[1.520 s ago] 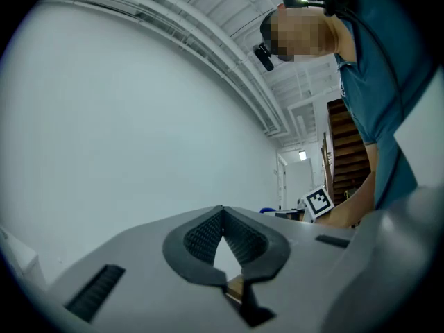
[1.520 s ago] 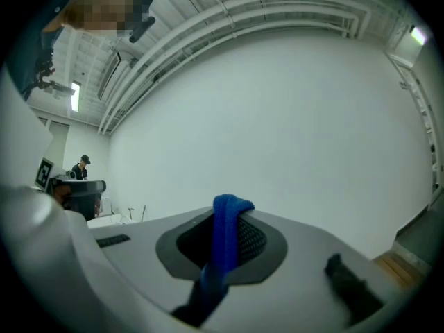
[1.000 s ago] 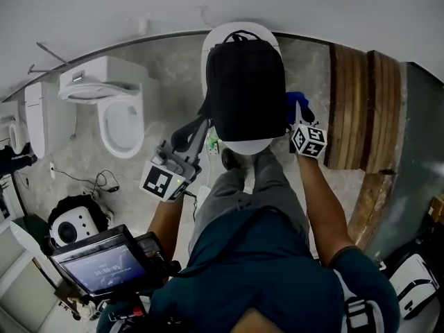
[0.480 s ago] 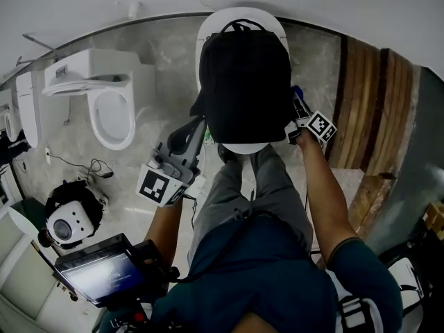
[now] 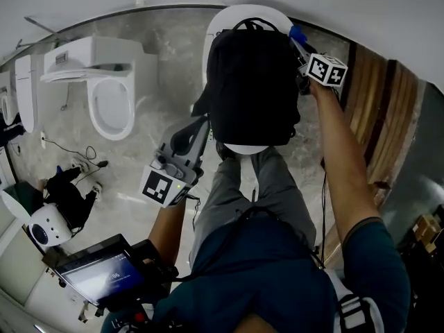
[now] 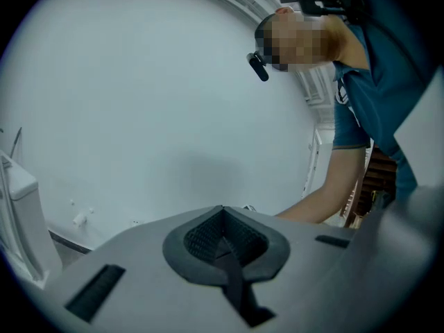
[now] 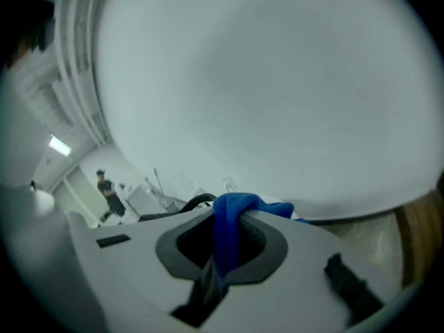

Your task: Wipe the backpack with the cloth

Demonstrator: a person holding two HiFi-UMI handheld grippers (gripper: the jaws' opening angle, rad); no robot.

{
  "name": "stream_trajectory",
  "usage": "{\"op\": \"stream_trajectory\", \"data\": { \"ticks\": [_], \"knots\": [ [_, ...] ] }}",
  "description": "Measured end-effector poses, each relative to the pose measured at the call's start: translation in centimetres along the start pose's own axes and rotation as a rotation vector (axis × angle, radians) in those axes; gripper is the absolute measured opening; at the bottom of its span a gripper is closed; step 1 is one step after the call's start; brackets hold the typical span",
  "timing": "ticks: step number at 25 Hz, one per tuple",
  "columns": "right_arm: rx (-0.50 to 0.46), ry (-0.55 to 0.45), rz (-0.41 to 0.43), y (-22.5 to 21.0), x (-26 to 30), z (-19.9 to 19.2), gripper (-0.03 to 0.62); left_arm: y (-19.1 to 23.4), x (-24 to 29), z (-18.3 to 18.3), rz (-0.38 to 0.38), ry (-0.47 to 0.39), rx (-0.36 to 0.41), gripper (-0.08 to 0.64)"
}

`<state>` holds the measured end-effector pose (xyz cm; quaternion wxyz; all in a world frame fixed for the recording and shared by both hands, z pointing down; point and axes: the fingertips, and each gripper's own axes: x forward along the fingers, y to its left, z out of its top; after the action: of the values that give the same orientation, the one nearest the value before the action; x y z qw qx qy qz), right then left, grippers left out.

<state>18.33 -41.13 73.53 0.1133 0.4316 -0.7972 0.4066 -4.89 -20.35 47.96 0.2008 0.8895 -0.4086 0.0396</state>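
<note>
- Jaws of the right gripper (image 7: 220,248) are clamped tight on a folded blue cloth (image 7: 232,217), which bulges out above the dark pads.
- The head view shows this gripper (image 5: 300,44) at the upper right corner of the black fabric backpack (image 5: 250,82), with the cloth (image 5: 297,33) against the pack's edge.
- The backpack rests on a white oval toilet seat (image 5: 225,23), covering most of it.
- The left gripper (image 6: 223,245) has its jaws pressed together, with nothing visible between them.
- Seen from the head, its tip (image 5: 200,129) is just beside the backpack's lower left side.
</note>
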Motion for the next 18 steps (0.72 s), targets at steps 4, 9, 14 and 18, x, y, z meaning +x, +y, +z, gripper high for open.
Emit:
{"op": "stream_trajectory", "data": {
  "ticks": [4, 9, 14, 18],
  "knots": [
    [-0.344, 0.206, 0.034, 3.1, 5.1, 0.7, 0.024, 0.7, -0.4, -0.2, 0.022, -0.003, -0.008, 0.003],
    [-0.677, 0.414, 0.119, 8.7, 10.3, -1.4, 0.023, 2.1, -1.9, -0.3, 0.054, -0.010, -0.007, 0.003],
    [-0.836, 0.478, 0.351, 20.6, 14.3, -4.9, 0.023, 3.9, -4.0, -0.3, 0.103, -0.011, -0.010, 0.003],
    [-1.057, 0.647, 0.458, 26.7, 14.0, -10.3, 0.023, 5.3, -5.7, -0.3, 0.145, -0.026, -0.013, 0.003]
  ]
}}
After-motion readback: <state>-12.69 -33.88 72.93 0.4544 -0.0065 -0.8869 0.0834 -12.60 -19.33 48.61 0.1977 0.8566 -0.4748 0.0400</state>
